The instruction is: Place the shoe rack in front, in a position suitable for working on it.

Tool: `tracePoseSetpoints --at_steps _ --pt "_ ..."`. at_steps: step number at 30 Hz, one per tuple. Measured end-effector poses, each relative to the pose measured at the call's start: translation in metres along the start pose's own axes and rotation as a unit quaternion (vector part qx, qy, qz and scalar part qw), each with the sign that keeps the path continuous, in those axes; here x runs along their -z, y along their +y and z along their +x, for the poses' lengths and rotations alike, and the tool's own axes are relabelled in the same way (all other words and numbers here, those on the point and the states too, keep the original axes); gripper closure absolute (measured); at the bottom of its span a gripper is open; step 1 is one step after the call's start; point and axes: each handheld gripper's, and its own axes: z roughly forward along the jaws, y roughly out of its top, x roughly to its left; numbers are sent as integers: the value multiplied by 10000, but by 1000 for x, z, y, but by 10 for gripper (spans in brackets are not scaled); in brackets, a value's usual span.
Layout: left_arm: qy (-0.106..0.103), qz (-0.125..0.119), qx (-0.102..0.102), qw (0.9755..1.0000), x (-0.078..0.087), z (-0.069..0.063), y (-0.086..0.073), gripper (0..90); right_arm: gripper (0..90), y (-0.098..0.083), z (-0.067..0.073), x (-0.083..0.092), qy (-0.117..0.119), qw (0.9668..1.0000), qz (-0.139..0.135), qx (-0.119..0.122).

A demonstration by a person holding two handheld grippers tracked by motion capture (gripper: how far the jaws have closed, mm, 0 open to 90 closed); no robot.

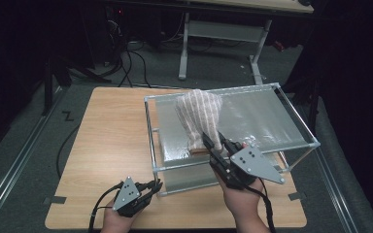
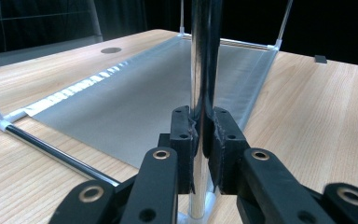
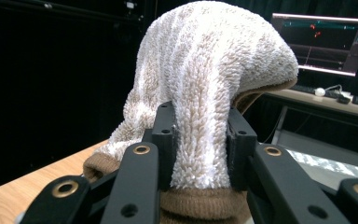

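Left gripper [image 1: 151,187], lower left, was clamped on rack post [image 2: 200,70] for steadiness; striped towel [image 1: 199,119] was pinched in right gripper [image 1: 217,144] jaws for draping.

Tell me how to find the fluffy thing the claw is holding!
Look at the wooden table and find the metal rack with silvery sheets on its right half. At the rack's front, the right gripper pinches a towel. It's the only soft thing there: fuzzy, with white and tan stripes and a brown edge.
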Motion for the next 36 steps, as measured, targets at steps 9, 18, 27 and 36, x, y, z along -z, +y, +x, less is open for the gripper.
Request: tracePoseSetpoints --at_steps 9,18,27,36 --pt "-4 -12 -31 10000 0 0 0 809 701 -1 7 -26 -6 9998 141 -105" --pt "6 -8 -38 10000 0 0 0 808 686 -26 27 -36 150 9981 582 -101" --pt "0 -3 -53 10000 0 0 0 808 663 -48 42 -34 204 9958 859 -259" --pt "6 -6 -41 10000 1 -1 0 808 580 -44 48 -32 168 9962 811 -251"
